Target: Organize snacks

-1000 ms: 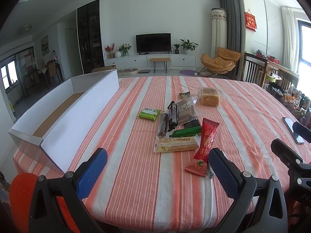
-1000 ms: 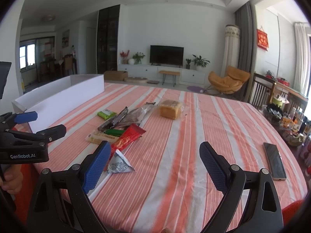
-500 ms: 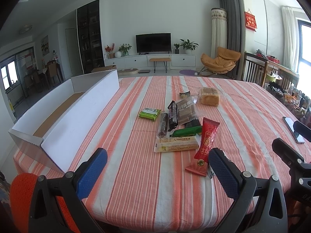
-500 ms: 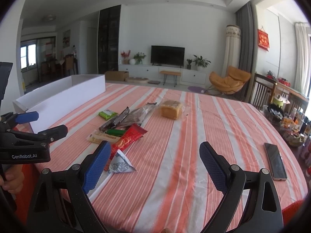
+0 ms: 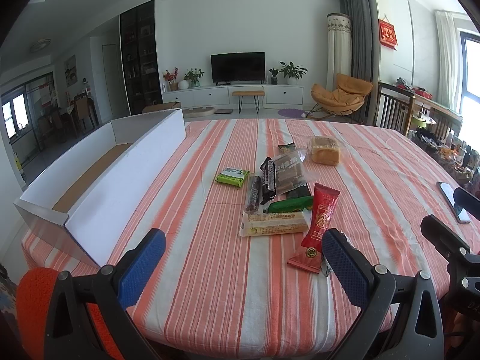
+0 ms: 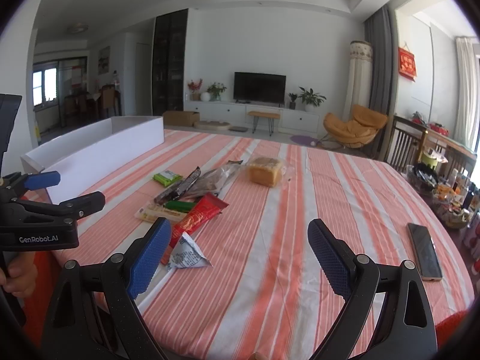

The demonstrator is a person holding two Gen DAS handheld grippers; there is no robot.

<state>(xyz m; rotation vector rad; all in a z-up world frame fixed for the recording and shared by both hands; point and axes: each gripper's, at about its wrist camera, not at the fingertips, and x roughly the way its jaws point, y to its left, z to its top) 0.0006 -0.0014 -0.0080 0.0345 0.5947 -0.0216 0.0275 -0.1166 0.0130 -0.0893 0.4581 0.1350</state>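
Observation:
Several snack packets lie in a cluster mid-table: a red packet (image 5: 321, 216) (image 6: 198, 216), a beige bar (image 5: 274, 223), a green stick (image 5: 289, 204), a lime packet (image 5: 232, 176) (image 6: 166, 177), dark bars (image 5: 268, 178) and wrapped bread (image 5: 325, 151) (image 6: 265, 171). A small silver packet (image 6: 187, 255) lies by the red one. A long white open box (image 5: 120, 177) (image 6: 99, 159) stands at the left. My left gripper (image 5: 243, 264) is open and empty above the near edge. My right gripper (image 6: 238, 255) is open and empty, right of the cluster.
The striped tablecloth (image 6: 300, 210) covers a round table. A phone (image 6: 424, 250) (image 5: 451, 196) lies at the right. A side table with clutter (image 6: 444, 192) stands beyond the right edge. The left gripper also shows in the right wrist view (image 6: 45, 210).
The right gripper has drifted slightly forward and left; the left is nearly still. Both stay open.

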